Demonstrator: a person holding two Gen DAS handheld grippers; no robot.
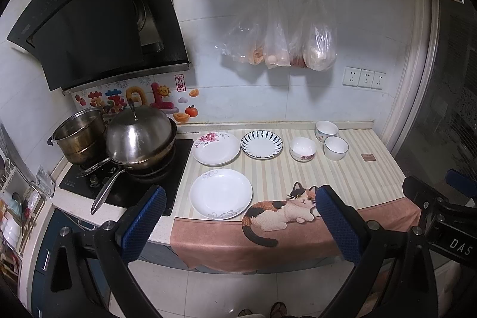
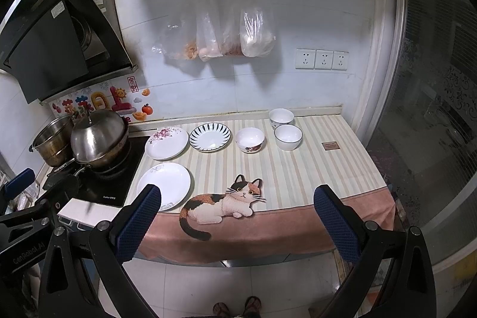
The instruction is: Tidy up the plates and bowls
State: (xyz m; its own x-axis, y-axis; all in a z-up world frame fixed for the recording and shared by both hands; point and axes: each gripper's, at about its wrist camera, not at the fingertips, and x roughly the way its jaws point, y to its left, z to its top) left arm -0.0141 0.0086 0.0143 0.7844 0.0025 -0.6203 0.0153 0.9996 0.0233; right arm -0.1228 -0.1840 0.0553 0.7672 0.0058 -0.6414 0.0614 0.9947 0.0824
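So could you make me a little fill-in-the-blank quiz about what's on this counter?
1. The counter holds three plates and ____ bowls.
2. The plate with dark blue rays sits between the floral plate and a ____.
3. The cloth under the dishes shows a lying ____.
4. Both the left gripper and the right gripper have their jaws ____, holding nothing.

Missing words: three; bowl; cat; open

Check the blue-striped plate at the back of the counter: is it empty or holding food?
Empty. The blue-striped round plate shows a bare white centre in both wrist views, with nothing lying on it.
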